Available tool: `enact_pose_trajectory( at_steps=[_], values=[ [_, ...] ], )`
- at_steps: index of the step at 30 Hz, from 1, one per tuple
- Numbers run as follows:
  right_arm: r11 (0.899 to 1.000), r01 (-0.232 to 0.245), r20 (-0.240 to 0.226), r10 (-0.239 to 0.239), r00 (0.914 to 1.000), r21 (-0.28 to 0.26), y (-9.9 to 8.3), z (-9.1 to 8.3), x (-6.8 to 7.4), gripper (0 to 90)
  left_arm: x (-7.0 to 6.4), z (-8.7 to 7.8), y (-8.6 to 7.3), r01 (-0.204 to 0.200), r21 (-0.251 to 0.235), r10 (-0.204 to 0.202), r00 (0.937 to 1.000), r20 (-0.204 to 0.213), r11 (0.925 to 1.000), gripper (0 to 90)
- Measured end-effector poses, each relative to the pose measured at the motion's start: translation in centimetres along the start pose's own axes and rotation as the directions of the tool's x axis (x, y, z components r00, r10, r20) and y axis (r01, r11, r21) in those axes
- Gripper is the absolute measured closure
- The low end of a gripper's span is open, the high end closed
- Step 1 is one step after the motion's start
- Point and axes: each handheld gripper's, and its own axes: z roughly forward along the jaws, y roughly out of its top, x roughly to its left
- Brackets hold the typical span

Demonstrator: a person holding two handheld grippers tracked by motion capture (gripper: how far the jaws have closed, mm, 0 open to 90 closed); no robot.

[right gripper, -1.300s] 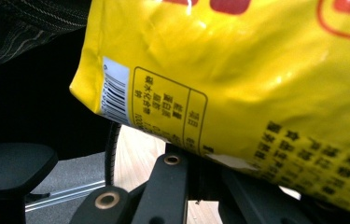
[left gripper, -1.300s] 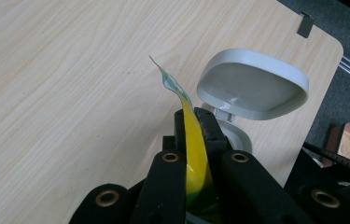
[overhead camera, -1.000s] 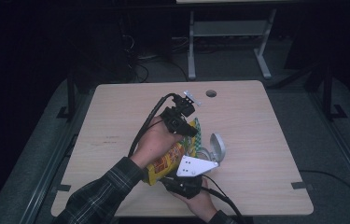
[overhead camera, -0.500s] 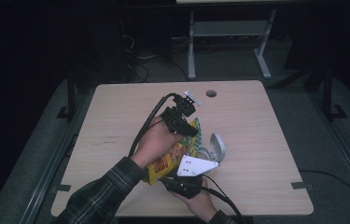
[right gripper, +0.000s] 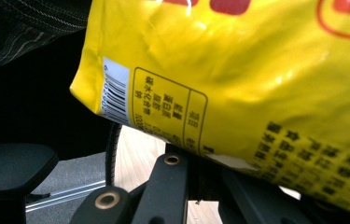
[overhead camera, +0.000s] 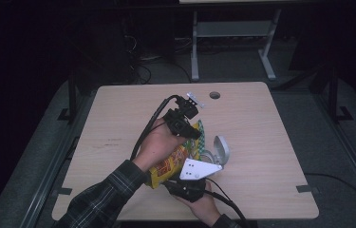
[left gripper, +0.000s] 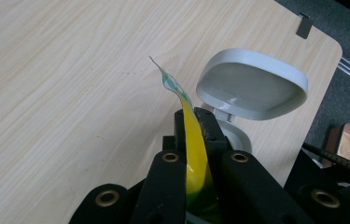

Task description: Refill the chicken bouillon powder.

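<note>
Surface: pale wood-grain table (overhead camera: 261,123) on dark carpet, metal frame legs beyond the far edge, round cable hole near the far edge.
Right hand: right hand (overhead camera: 206,207) at the near table edge, under the bag.
Right gripper: right gripper (overhead camera: 195,170) with its grey plate on top, just above the right hand; in the right gripper view the jaws meet at the bag's bottom seam (right gripper: 219,161), clamped on it.
Bag: yellow snack bag (overhead camera: 172,164) held off the table between both grippers, near the table's middle; barcode and printed text on its back (right gripper: 172,100).
Bag axis: long axis runs from the near-left bottom seam up and away to the far-right top edge; top points away from the person and toward the container.
Left hand: left hand (overhead camera: 159,145) beyond the bag's middle, plaid sleeve trailing to the near left.
Left gripper: left gripper (overhead camera: 190,133) closed tight on the bag's thin top edge (left gripper: 192,140), a green-white strip of it curling up past the jaws.
Container: grey-white container (overhead camera: 217,153) with hinged lid (left gripper: 252,84) standing open, on the table just beyond the bag's top.
</note>
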Motion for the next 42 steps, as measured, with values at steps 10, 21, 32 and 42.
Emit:
enact_pose_trajectory(
  at_steps=[10,21,32,42],
  values=[
    [1.0,-0.003,-0.004,0.003,1.0,0.003,-0.09,0.1,0.05,90.0,-0.02,0.0,-0.18,0.001,-0.002,-0.001,1.0,0.0,1.0,89.7],
    [1.0,-0.001,-0.007,0.001,1.0,0.005,-0.11,0.12,0.12,90.0,-0.01,-0.12,-0.29,-0.001,-0.005,0.001,1.0,0.001,1.0,89.7],
    [1.0,-0.004,-0.007,0.004,1.0,0.003,-0.1,0.12,0.1,90.0,0.02,-0.09,-0.25,0.001,-0.005,-0.001,1.0,0.003,1.0,89.7],
    [1.0,-0.002,-0.008,0.002,1.0,0.001,-0.08,0.11,0.14,90.0,-0.03,-0.12,-0.24,0.001,-0.006,-0.001,1.0,0.003,1.0,89.7]
  ],
)
